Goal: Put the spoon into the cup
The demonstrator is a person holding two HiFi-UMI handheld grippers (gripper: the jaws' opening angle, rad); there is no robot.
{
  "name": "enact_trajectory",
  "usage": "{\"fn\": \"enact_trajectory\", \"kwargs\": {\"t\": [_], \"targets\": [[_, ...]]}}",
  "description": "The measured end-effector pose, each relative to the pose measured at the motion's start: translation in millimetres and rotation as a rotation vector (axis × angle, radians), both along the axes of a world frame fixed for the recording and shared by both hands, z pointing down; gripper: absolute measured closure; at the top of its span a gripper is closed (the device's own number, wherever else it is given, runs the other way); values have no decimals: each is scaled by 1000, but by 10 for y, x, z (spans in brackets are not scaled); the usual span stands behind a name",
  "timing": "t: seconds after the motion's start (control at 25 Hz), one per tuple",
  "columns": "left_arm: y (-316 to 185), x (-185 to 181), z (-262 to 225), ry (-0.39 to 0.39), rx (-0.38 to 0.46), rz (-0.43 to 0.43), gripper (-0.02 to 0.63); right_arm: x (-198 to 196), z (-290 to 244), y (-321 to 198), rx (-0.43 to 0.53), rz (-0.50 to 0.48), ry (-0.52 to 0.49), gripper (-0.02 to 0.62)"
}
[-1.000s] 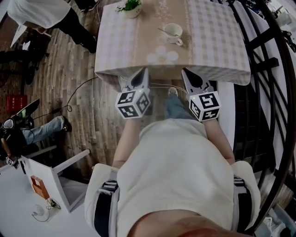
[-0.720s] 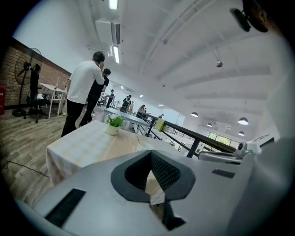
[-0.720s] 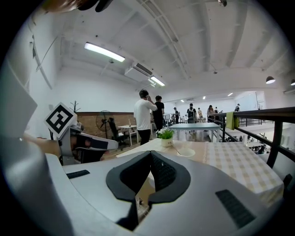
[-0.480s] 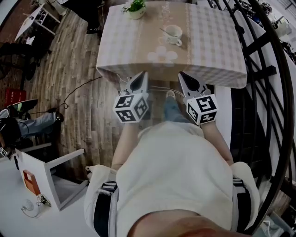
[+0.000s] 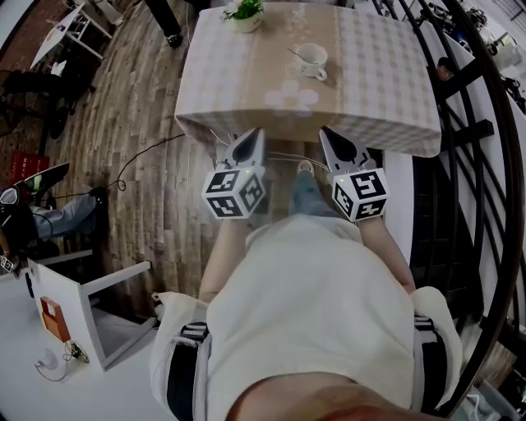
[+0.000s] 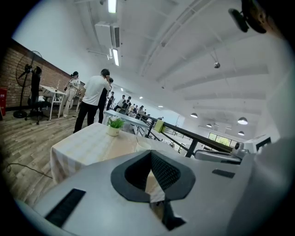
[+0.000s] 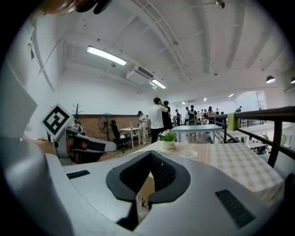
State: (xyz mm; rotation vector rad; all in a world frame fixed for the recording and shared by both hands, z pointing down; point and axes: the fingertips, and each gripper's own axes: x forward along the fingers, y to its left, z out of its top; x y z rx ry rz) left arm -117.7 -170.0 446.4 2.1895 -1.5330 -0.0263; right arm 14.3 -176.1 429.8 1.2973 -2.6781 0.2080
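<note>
Bench (image 5: 386, 90): one, under a checked cloth; flower print at its near edge
Grippers: two; left gripper (image 5: 249, 136) and right gripper (image 5: 329, 134) held just short of the bench; fingers of each together, empty
Plant (image 5: 246, 14): one, potted, far left corner
Cup (image 5: 312, 57): one, white, mid-bench
Spoon (image 5: 293, 53): one; handle slanting from the cup's left rim

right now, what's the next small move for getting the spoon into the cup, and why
Probably carry the right gripper forward over the table toward the spoon at the cup, opening it. It and the left gripper hang short of the table edge, jaws together, empty.
</note>
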Motion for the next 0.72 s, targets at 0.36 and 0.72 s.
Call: {"fn": "enact_trajectory", "kwargs": {"t": [0.36, 0.72], "targets": [[-19, -20, -37, 1, 4, 4, 603, -39, -26, -14, 17, -1, 27, 595], [-41, -18, -37, -2, 4, 10, 603, -65, -20, -38, 19, -6, 31, 595]]}}
